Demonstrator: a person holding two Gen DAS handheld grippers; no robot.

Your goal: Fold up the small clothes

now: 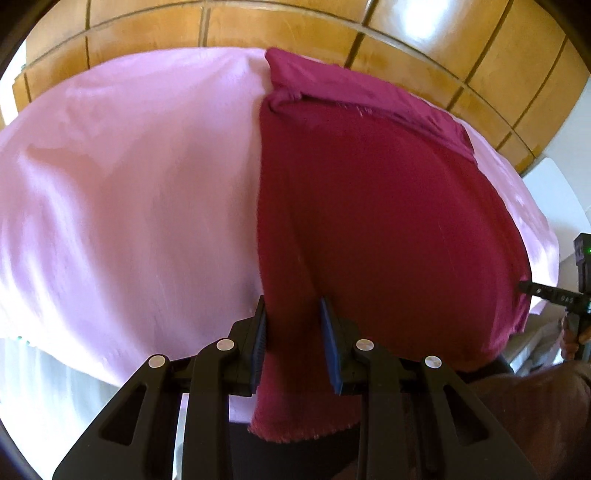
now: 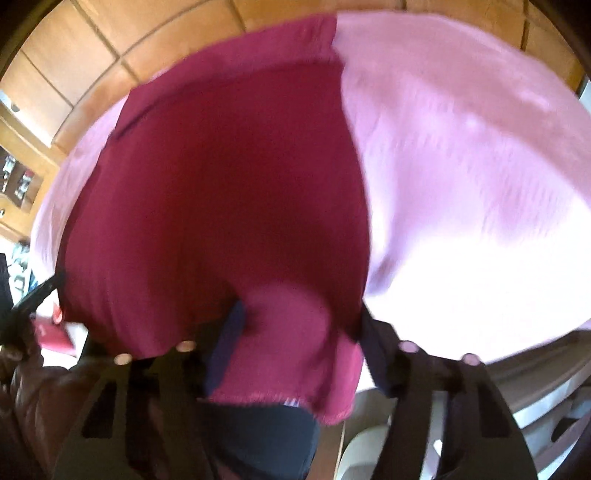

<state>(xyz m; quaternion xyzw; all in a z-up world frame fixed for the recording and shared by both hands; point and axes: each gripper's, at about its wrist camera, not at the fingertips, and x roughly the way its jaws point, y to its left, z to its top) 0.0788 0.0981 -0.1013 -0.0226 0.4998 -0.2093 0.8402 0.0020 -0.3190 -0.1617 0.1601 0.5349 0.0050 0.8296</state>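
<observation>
A dark maroon garment (image 1: 369, 221) lies spread on a pink sheet (image 1: 129, 184), with a folded band across its far end. My left gripper (image 1: 293, 325) is shut on the near hem; bunched cloth fills the gap between its blue pads and the hem hangs below them. In the blurred right wrist view the same garment (image 2: 221, 184) lies on the pink sheet (image 2: 461, 166). My right gripper (image 2: 301, 325) is shut on a lighter fold of the near hem. Its black finger (image 1: 524, 287) shows at the garment's right edge in the left wrist view.
Wooden panelling (image 1: 295, 29) runs behind the pink surface. A white piece of furniture (image 1: 554, 192) stands at the right. A person's hand (image 1: 570, 334) holds the right gripper. A small red object (image 2: 55, 332) lies low at the left, below the surface's edge.
</observation>
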